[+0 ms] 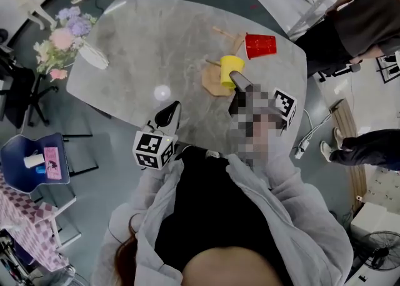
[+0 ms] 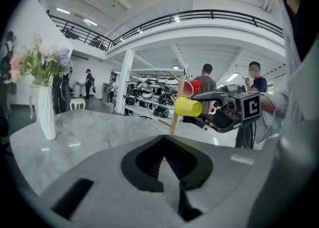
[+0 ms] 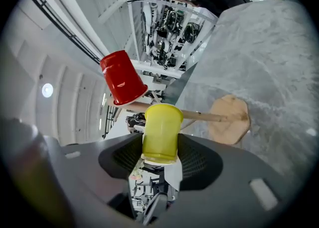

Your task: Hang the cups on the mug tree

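Observation:
The wooden mug tree (image 1: pixel 215 82) stands on the marble table (image 1: pixel 144 41), right of its middle. A red cup (image 1: pixel 260 45) hangs on one of its pegs, mouth outward. My right gripper (image 1: pixel 236 80) is shut on a yellow cup (image 1: pixel 230 67) and holds it against the tree's stem. In the right gripper view the yellow cup (image 3: pixel 160 127) sits between the jaws in front of the stem (image 3: pixel 204 117), with the red cup (image 3: pixel 122 77) just above. I cannot tell whether it rests on a peg. My left gripper (image 1: pixel 167 115) hovers shut and empty over the table's near edge.
A white vase of flowers (image 1: pixel 90 54) stands at the table's far left corner. People (image 1: pixel 356 16) stand beyond the table's right end, and a cable (image 1: pixel 309 138) lies on the floor there. A blue chair (image 1: pixel 31 160) stands at the left.

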A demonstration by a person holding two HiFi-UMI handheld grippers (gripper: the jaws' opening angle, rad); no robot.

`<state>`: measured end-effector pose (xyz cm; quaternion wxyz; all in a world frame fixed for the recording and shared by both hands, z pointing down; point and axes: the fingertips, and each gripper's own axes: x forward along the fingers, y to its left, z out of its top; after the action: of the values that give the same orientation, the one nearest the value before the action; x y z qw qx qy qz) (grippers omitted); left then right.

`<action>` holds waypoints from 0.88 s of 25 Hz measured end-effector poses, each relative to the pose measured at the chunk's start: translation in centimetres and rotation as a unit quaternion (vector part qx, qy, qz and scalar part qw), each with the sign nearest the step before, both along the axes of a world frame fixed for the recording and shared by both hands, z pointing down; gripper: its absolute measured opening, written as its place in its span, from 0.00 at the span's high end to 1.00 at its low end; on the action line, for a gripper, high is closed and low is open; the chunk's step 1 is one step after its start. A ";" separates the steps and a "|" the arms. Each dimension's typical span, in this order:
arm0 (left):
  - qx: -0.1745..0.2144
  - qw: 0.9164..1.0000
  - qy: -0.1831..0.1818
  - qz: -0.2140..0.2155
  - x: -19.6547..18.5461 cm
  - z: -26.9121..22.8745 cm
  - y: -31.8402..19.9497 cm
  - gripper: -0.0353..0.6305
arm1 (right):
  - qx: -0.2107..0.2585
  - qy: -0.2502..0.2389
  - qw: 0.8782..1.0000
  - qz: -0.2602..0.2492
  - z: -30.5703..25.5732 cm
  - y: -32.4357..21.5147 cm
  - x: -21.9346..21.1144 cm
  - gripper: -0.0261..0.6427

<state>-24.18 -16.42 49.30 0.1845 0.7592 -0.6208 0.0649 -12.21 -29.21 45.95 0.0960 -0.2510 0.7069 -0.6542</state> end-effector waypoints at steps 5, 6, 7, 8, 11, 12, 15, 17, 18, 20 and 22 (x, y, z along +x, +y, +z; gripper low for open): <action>-0.006 1.000 -0.001 0.002 0.1 0.3 0.2 0.95 | -0.014 -0.018 1.000 0.006 0.0 0.0 -0.1 0.63; -0.007 1.000 -0.002 0.004 0.2 0.4 0.2 0.95 | -0.009 -0.015 1.000 0.006 0.0 0.0 0.0 0.63; -0.008 1.000 -0.002 0.005 0.2 0.4 0.2 0.95 | -0.005 -0.011 1.000 0.006 0.0 -0.1 0.0 0.63; -0.008 1.000 -0.002 0.007 0.2 0.4 0.1 0.95 | -0.001 -0.009 1.000 0.005 0.0 -0.1 0.0 0.63; -0.006 1.000 0.000 0.011 0.1 0.2 -0.3 0.95 | 0.014 -0.005 1.000 0.003 -0.1 -0.4 0.0 0.55; -0.005 1.000 0.000 0.013 0.1 0.2 -0.5 0.95 | 0.022 -0.003 1.000 0.002 -0.2 -0.4 0.0 0.53; -0.001 1.000 0.001 0.023 0.1 -0.1 -1.1 0.95 | 0.047 0.003 0.999 0.002 -0.5 -0.5 0.4 0.46; 0.003 1.000 0.001 0.031 0.5 -0.4 -1.3 0.95 | 0.067 0.008 0.998 0.003 -1.0 -0.3 1.1 0.43; 0.005 0.999 0.002 0.035 0.6 -0.6 -1.3 0.95 | 0.081 0.011 0.997 0.002 -1.3 -0.1 1.4 0.42; 0.013 0.999 0.003 0.047 1.1 -1.2 -1.6 0.95 | 0.120 0.022 0.993 0.001 -2.2 0.1 2.1 0.40; 0.026 0.997 0.002 0.070 1.9 -2.1 -2.3 0.95 | 0.170 0.041 0.985 0.009 -3.6 0.4 3.3 0.39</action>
<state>-22.25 -18.72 47.23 0.1614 0.8055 -0.5670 0.0601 -8.94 -28.79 42.32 0.1140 -0.2639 0.8091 -0.5126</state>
